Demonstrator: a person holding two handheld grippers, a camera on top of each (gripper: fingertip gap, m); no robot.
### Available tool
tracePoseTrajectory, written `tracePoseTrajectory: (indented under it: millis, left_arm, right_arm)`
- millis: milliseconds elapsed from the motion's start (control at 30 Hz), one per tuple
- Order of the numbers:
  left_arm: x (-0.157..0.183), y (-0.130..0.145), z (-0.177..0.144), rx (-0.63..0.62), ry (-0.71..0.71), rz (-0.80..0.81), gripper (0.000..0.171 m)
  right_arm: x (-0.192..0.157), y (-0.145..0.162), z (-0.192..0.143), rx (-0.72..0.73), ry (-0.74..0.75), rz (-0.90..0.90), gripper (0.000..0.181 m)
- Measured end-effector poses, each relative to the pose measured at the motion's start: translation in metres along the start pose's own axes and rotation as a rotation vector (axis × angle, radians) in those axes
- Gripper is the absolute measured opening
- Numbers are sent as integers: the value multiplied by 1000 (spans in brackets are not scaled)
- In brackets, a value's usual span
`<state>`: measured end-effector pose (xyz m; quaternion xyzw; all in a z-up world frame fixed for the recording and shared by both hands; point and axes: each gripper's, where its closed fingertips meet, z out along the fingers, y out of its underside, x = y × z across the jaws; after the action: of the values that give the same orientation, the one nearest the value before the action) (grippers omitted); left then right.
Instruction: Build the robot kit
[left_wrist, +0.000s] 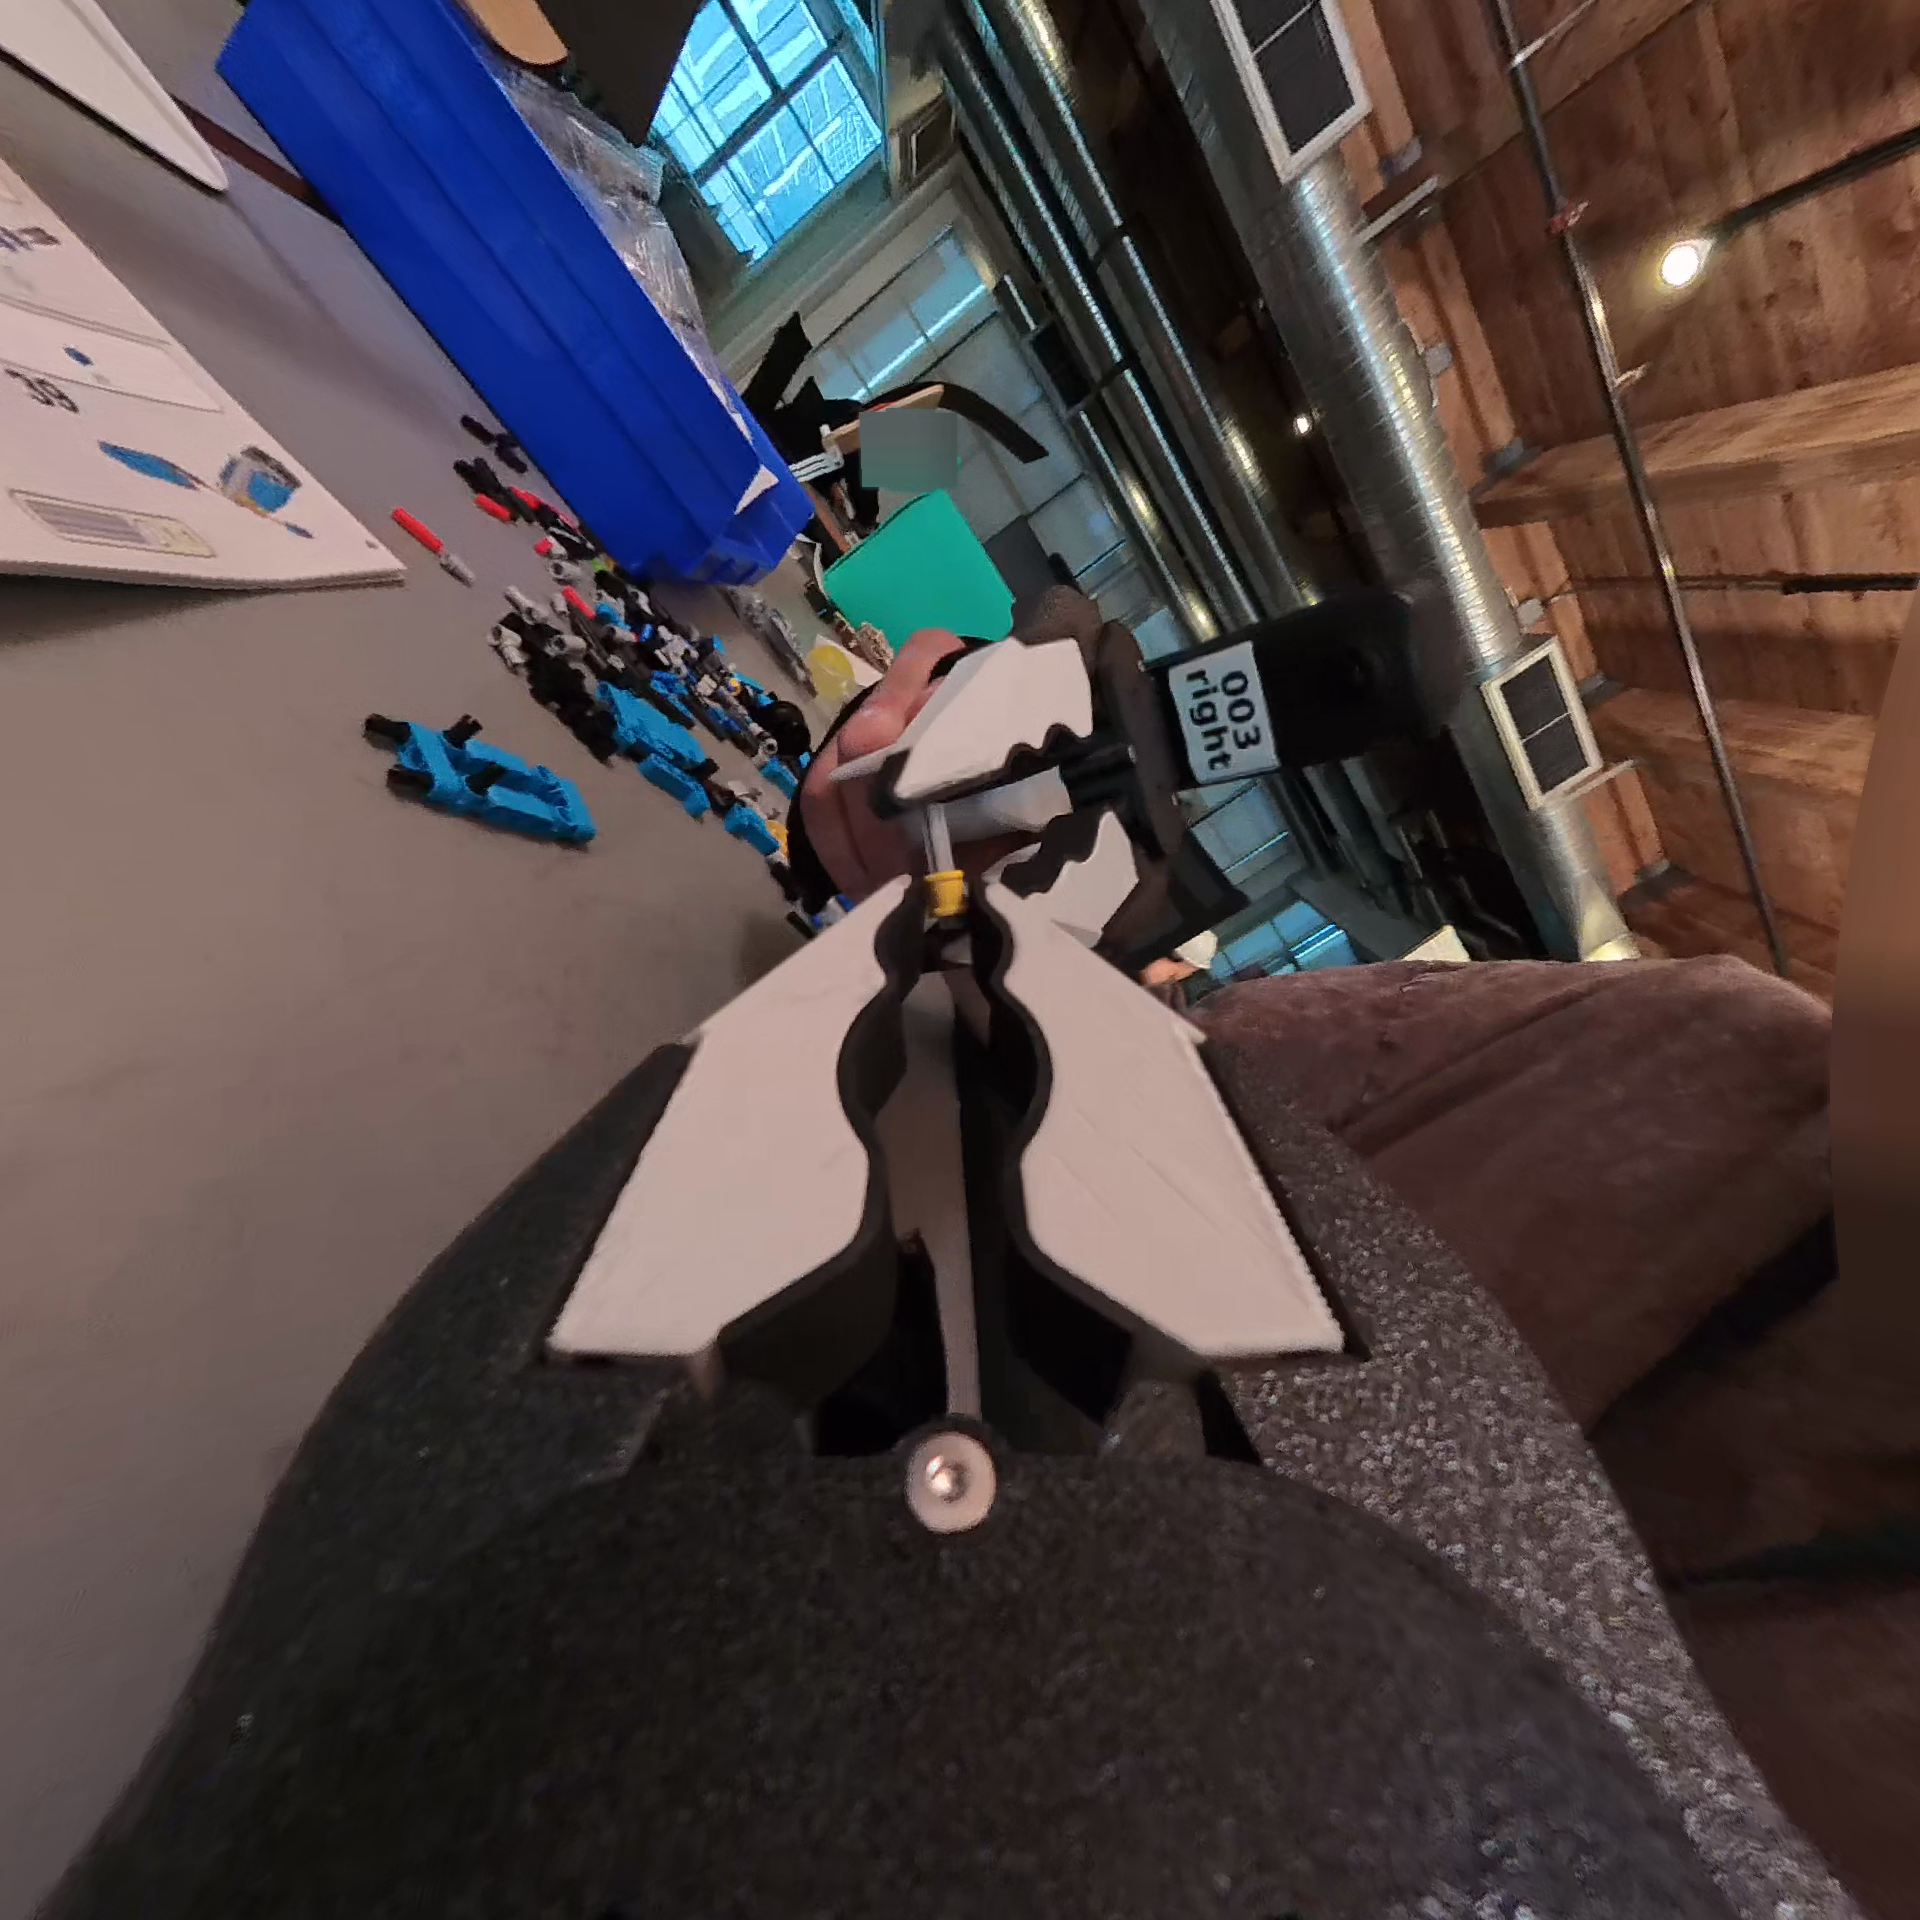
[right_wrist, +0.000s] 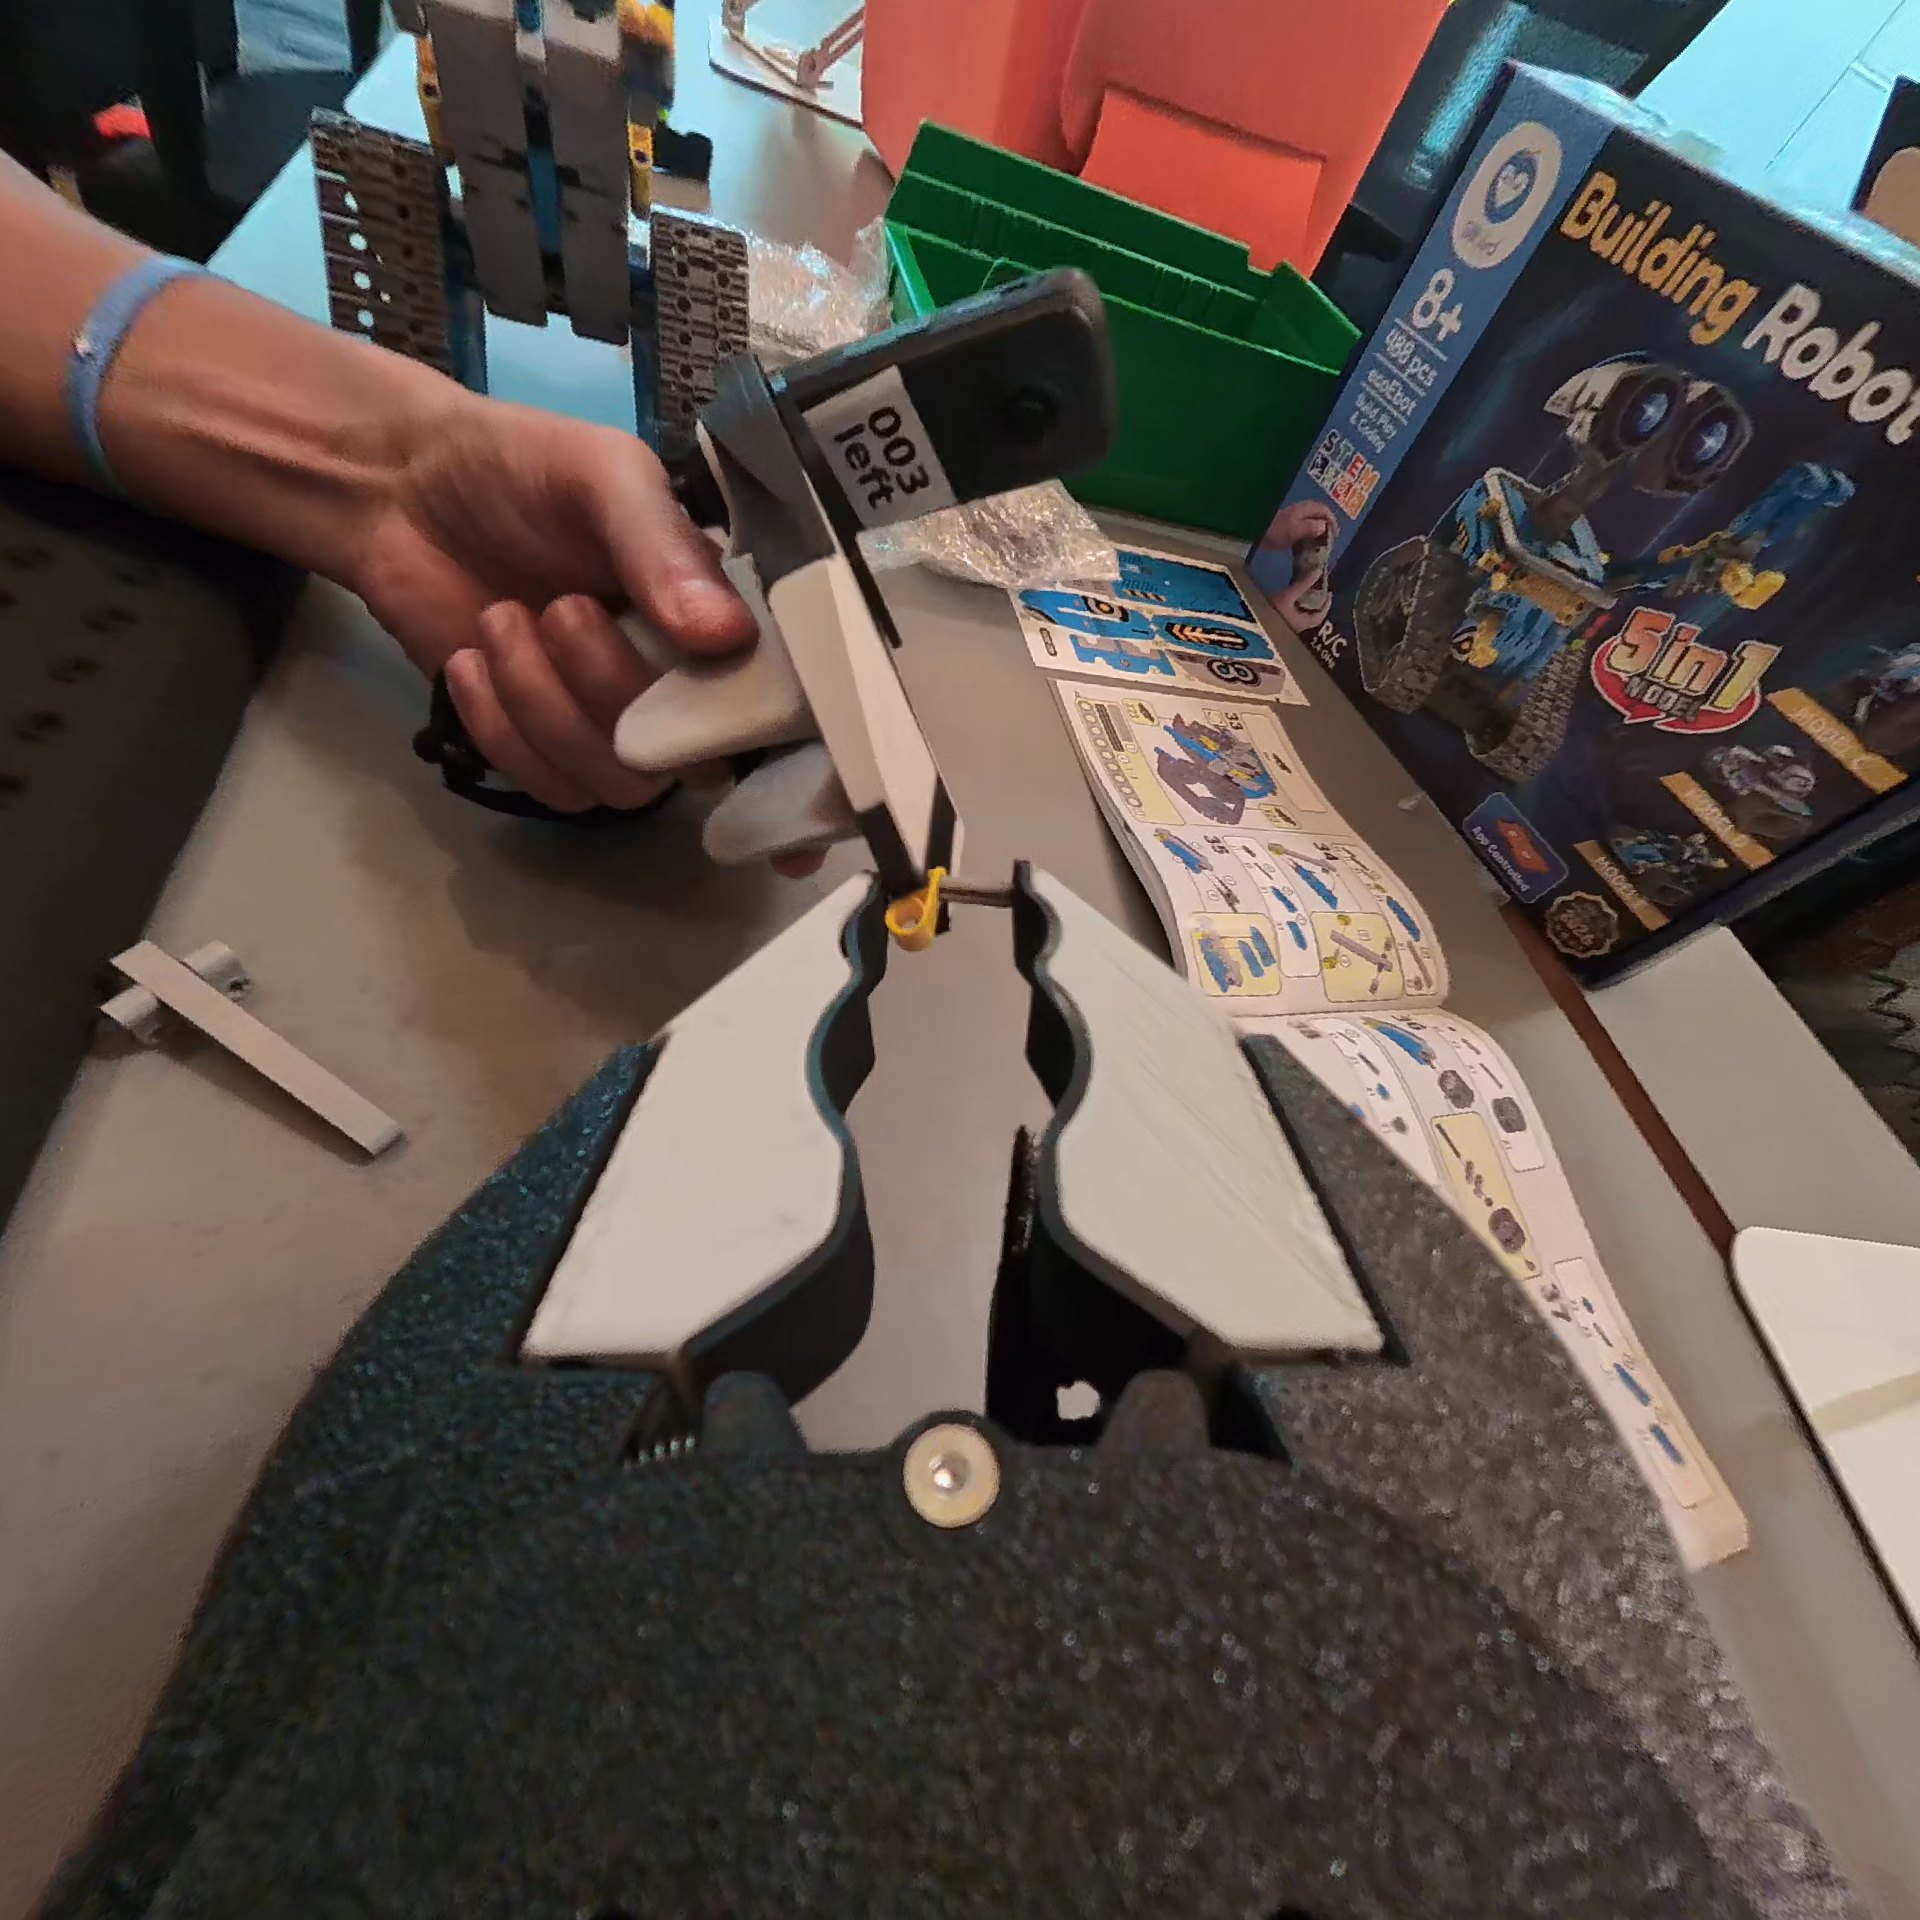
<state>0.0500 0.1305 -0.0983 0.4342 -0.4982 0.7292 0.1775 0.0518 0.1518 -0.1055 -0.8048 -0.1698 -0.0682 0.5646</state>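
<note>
– Since both grippers meet in mid-air above the table (right_wrist: 416, 987), what's between them?

– Yellow bush (right_wrist: 914, 912) on a thin grey axle (right_wrist: 982, 896). Off the table, right at both sets of tips.

– Left gripper (left_wrist: 943, 920)?

– Jaws clenched on the bush, tips only. It comes in from above, steeply tilted, almost crosswise to the other tool. My read: a tip pinch leaves the axle exposed.

– Right gripper (right_wrist: 940, 896)?

– Jaws partly closed. The axle spans the gap, with the bush against one tip. Looks clamped end to end, though contact at the far tip is hard to confirm.

– Why in the air?

– Probably clearance. Both tools are bulky, and the table would block one of them.

– Hand pose?

– Left hand (right_wrist: 540, 582) wraps the handle, thumb on top, wrist bent down. Forearm enters from the side.

– Surroundings?

– Open booklet (right_wrist: 1278, 862) just beside the tips, pages facing up and readable from that spot. Kit box (right_wrist: 1662, 520) stands behind it. Loose parts (left_wrist: 644, 665) are piled by a blue bin (left_wrist: 499, 291). A blue sub-assembly (left_wrist: 488, 779) sits apart from the pile.
</note>
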Motion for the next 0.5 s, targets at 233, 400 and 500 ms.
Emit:
tracePoseTrajectory:
  millis: [233,400,500]
  left_arm:
    - [-17,-10,-8,70,-81,-40,6]
    - [-18,-16,-12,117,-60,-98,6]
    - [-19,-16,-10,127,-54,-119,6]
  right_arm:
    - [14,6,3,-73,162,-57,30]
    - [13,2,5,-75,194,-57,22]
    - [12,4,8,-82,194,-44,21]
